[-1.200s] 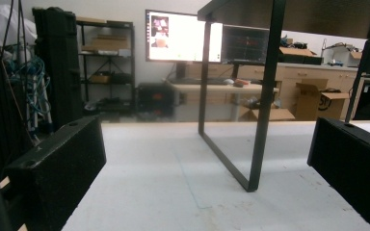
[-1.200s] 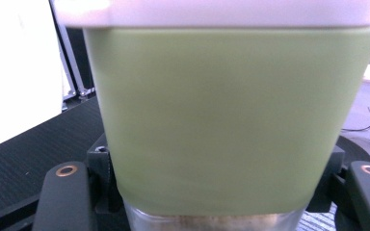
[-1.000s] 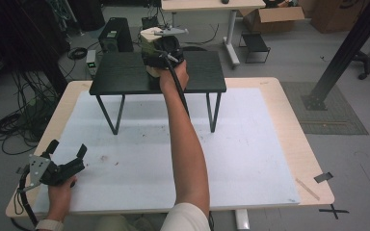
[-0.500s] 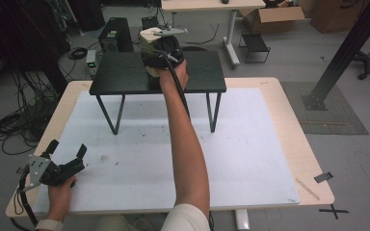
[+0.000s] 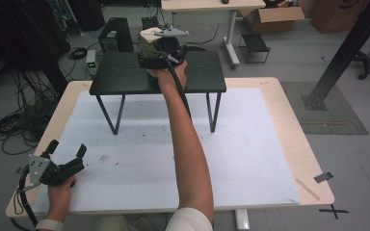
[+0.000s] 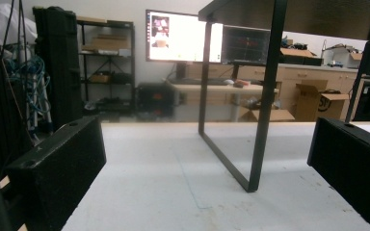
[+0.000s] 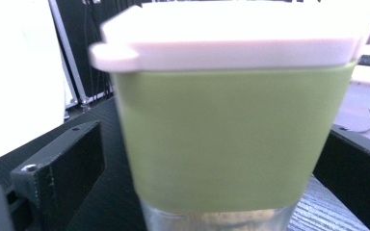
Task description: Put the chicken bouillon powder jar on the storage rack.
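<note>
My right gripper (image 5: pixel 160 54) sits at the far edge of the small black wooden stand (image 5: pixel 120 77), which is on the white-topped counter (image 5: pixel 250 144); its jaws have just been opening and now stand wide on either side of the square glass jar with the green sleeve and white lid (image 7: pixel 231 130), pads off the sleeve, so I read the jar as let go and resting on the stand. Risk: the jar is close between the jaws, so a crooked pull-back could clip the sleeve or lid and drag or tip it, and it sits near the stand's far edge, where a nudge could send it over. My left gripper (image 5: pixel 63 163) lies near the counter's near-left corner, well away from the stand, jaws spread with nothing between them. Hard to read: from above my hand and gripper cover most of the jar; its base is cut off in the right gripper view, so I can't confirm it sits flat; contents unclear.
</note>
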The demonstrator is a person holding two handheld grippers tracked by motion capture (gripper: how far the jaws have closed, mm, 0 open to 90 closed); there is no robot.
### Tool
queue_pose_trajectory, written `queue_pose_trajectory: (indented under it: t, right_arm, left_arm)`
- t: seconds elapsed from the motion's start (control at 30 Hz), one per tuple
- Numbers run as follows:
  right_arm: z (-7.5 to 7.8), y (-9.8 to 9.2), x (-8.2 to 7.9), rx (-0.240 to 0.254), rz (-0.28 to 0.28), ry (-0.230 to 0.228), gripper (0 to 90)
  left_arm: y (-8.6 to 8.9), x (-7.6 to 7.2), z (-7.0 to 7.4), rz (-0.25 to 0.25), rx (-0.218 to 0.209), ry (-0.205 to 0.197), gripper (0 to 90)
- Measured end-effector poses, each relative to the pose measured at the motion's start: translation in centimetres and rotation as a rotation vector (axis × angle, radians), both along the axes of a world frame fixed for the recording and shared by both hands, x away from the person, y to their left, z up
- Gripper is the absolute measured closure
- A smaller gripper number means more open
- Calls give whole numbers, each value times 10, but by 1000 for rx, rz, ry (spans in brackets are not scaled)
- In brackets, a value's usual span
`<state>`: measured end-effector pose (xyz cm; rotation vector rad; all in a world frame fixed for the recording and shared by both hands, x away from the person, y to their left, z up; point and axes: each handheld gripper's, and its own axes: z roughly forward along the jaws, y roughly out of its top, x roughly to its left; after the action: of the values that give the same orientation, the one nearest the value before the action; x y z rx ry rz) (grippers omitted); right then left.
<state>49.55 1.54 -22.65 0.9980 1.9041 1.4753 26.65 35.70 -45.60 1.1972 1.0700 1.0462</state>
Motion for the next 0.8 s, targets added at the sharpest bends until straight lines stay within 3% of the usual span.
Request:
queue_pose_trajectory:
  t: [0.4, 0.8]
  right_arm:
    - [10, -19, -24, 9, -9, -48, 0]
    - [14, -49, -57, 66, -1, -99, 0]
  left_arm:
    - [0, 0, 0, 0, 13, 6, 2]
    - [-2, 0, 0, 2, 27, 6, 2]
